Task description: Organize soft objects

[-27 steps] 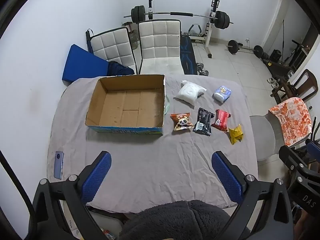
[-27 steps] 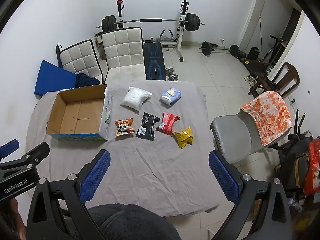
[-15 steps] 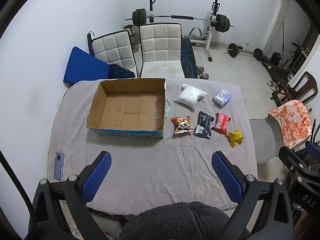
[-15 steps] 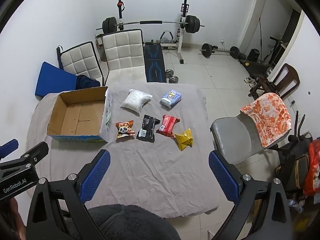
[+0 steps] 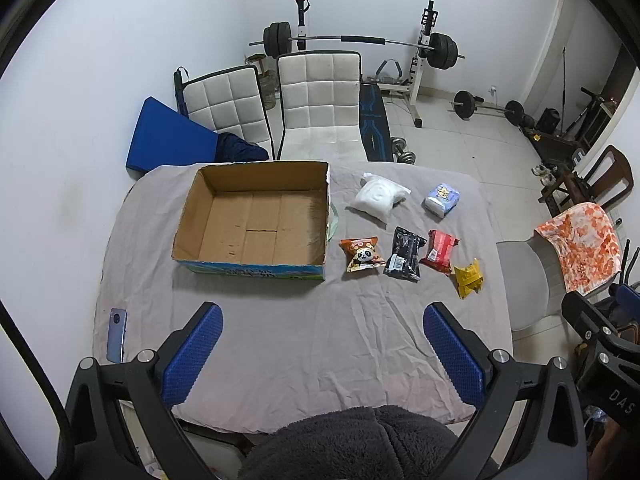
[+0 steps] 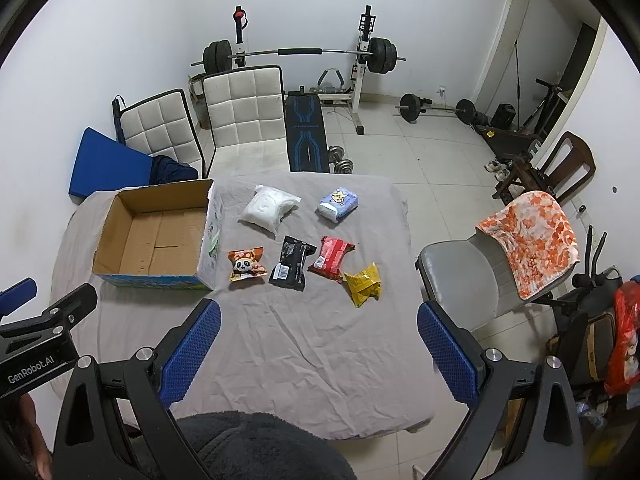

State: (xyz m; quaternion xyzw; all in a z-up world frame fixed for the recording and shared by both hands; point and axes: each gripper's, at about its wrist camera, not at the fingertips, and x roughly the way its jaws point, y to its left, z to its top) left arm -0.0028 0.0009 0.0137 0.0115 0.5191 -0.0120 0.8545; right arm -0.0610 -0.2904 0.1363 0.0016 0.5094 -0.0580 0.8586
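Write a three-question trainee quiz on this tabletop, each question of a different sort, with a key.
1. True or false: the cardboard box already holds a packet.
2. Multiple choice: which packet lies nearest the box? A) yellow packet B) panda packet C) blue tissue pack
3. Fill in: the white bag lies on the far side of the ____ packet, seen from the grippers.

Key
1. False; only its bare cardboard floor shows.
2. B
3. Black. The left gripper and right gripper are both open and hold nothing.
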